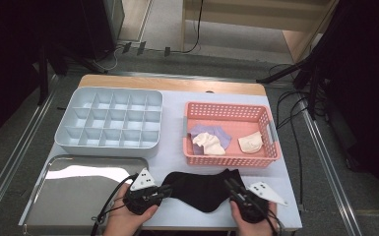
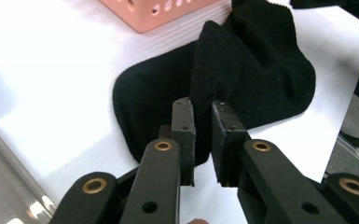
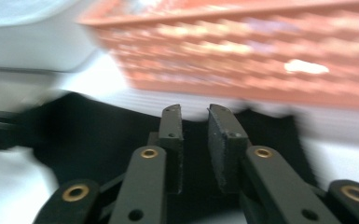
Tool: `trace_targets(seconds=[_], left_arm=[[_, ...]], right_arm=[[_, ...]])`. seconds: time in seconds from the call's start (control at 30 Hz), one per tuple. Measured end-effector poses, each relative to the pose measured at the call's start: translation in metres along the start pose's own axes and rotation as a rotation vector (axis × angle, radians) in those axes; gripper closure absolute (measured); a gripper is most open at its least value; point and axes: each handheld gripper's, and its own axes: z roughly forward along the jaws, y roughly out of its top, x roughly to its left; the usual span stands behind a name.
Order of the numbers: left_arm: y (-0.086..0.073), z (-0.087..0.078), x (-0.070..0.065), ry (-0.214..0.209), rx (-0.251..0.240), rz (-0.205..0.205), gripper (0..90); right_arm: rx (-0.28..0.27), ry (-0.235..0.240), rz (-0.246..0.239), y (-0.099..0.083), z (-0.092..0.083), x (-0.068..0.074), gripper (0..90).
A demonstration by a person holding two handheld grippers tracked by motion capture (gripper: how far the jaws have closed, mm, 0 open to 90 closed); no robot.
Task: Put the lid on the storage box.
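Holding a fold of the black sock (image 2: 242, 70), the left tongs (image 2: 202, 140) pinch it tight. The right tongs (image 3: 193, 144) sit over its other end, a little apart, grabbing nothing. The sock lies flat between both tongs, not folded yet; the divided box (image 1: 109, 123) beyond waits.

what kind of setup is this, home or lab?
Likely a lab or recording workspace, not a home: a small table staged with a divided sorting tray, a pink basket of socks and a metal tray, with cables and dark stands on the carpeted floor around it.
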Motion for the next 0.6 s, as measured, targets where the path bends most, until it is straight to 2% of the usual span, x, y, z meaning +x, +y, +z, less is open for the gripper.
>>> trace_targets(seconds=[0.07, 0.13, 0.3, 0.43, 0.53, 0.6], left_arm=[[0.000, 0.000, 0.001, -0.014, -0.005, -0.015, 83.6], [0.001, 0.000, 0.003, -0.017, -0.003, -0.022, 83.9], [0.000, -0.001, 0.006, -0.027, -0.011, -0.045, 83.9], [-0.001, -0.002, 0.009, -0.033, -0.013, -0.060, 84.7], [-0.001, -0.004, 0.011, -0.035, -0.013, -0.066, 84.9], [-0.001, -0.005, 0.011, -0.040, -0.019, -0.068, 85.0]], right_arm=[[0.021, -0.021, 0.045, -0.004, -0.003, -0.016, 69.4], [0.027, -0.039, 0.051, -0.006, -0.002, -0.023, 66.3], [0.034, -0.067, -0.009, -0.006, 0.007, -0.023, 62.6], [0.064, -0.090, -0.047, -0.008, 0.011, -0.019, 71.7], [0.082, -0.120, -0.094, -0.008, 0.011, -0.014, 80.7], [0.087, -0.132, -0.100, -0.006, 0.011, -0.011, 83.3]])
